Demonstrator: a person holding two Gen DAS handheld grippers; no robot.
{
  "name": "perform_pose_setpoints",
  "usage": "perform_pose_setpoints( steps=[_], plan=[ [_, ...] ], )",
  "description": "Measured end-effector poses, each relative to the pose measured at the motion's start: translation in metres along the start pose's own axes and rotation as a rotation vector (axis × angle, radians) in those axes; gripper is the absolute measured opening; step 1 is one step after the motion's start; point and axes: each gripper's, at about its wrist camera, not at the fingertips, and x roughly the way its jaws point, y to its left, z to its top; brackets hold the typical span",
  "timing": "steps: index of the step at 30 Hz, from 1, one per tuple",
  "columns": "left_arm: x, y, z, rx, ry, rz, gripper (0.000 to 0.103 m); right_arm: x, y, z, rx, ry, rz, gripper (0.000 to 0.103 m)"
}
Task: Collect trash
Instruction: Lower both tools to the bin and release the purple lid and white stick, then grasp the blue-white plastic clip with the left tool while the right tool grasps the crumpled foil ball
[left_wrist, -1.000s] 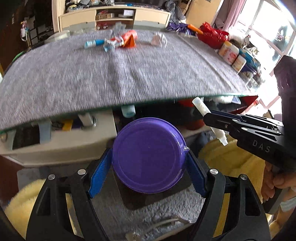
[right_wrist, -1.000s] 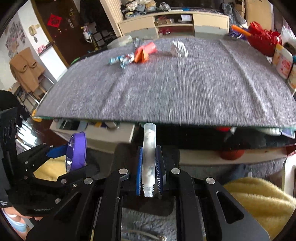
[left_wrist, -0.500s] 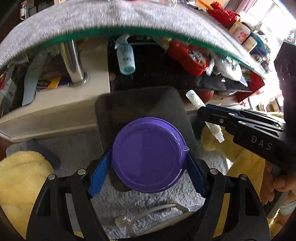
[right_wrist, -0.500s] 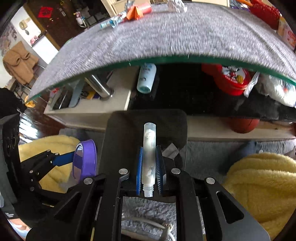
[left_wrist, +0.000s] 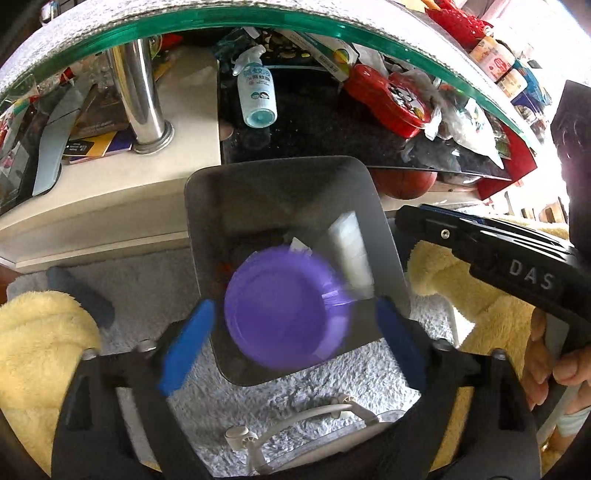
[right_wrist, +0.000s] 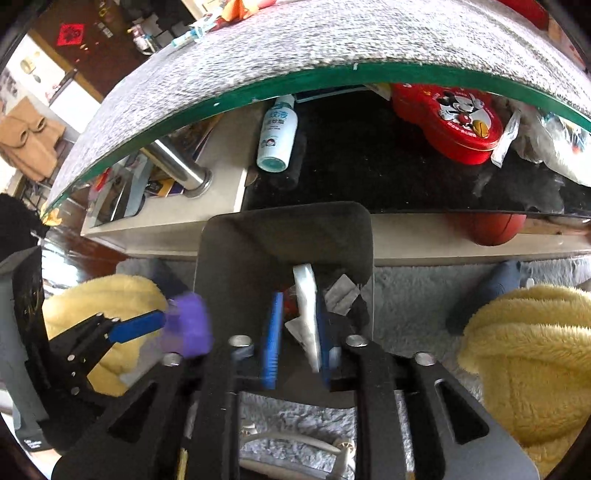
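Hovering over the dark bin (left_wrist: 384, 236), my left gripper (left_wrist: 291, 332) is spread wide, the blurred purple lid (left_wrist: 284, 306) loose between its blue pads (left_wrist: 184, 347). My right gripper (right_wrist: 295, 332) is parted too; the white tube (right_wrist: 308, 310) leans on one pad above the bin.

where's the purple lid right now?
Left wrist view, centre: the purple lid is blurred between the open left gripper fingers, over the grey bin, with the white tube to its right inside the bin.
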Motion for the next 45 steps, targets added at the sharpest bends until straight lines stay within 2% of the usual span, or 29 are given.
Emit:
perform_pose_setpoints(
  steps=[2,4,6,9,11,17,26,34,37,43,45],
  plan=[
    [0.0,0.001,0.001,0.0,-0.002,0.014,0.095,-0.003,-0.002,0.001,0.007,-0.028,-0.022,0.069],
    [-0.001,0.003,0.002,-0.001,-0.002,0.023,0.095,-0.005,-0.005,0.004,0.012,-0.034,-0.038,0.071],
    [-0.002,0.004,0.003,-0.002,-0.006,0.035,0.095,-0.008,-0.011,0.007,0.029,-0.045,-0.045,0.081],
    [-0.009,0.006,0.005,0.002,-0.023,0.057,0.095,-0.015,-0.016,0.01,0.039,-0.057,-0.049,0.09],
    [-0.017,0.008,0.008,0.004,-0.043,0.069,0.095,-0.021,-0.019,0.014,0.043,-0.069,-0.044,0.092],
    [-0.046,0.013,0.023,-0.03,-0.109,0.059,0.095,-0.054,-0.021,0.031,0.052,-0.145,-0.026,0.094],
    [-0.093,0.018,0.064,-0.017,-0.213,0.057,0.095,-0.092,-0.019,0.074,0.035,-0.252,-0.02,0.096],
    [-0.104,0.032,0.115,-0.001,-0.258,0.094,0.095,-0.093,-0.016,0.129,-0.002,-0.304,-0.064,0.096],
    [-0.107,0.036,0.138,0.009,-0.286,0.108,0.095,-0.082,-0.016,0.155,-0.008,-0.298,-0.073,0.096],
    [-0.1,0.048,0.188,-0.003,-0.303,0.081,0.094,-0.065,-0.013,0.192,-0.039,-0.302,-0.099,0.096],
    [-0.095,0.048,0.202,0.005,-0.31,0.082,0.09,-0.061,-0.013,0.202,-0.038,-0.313,-0.1,0.096]
  ],
)
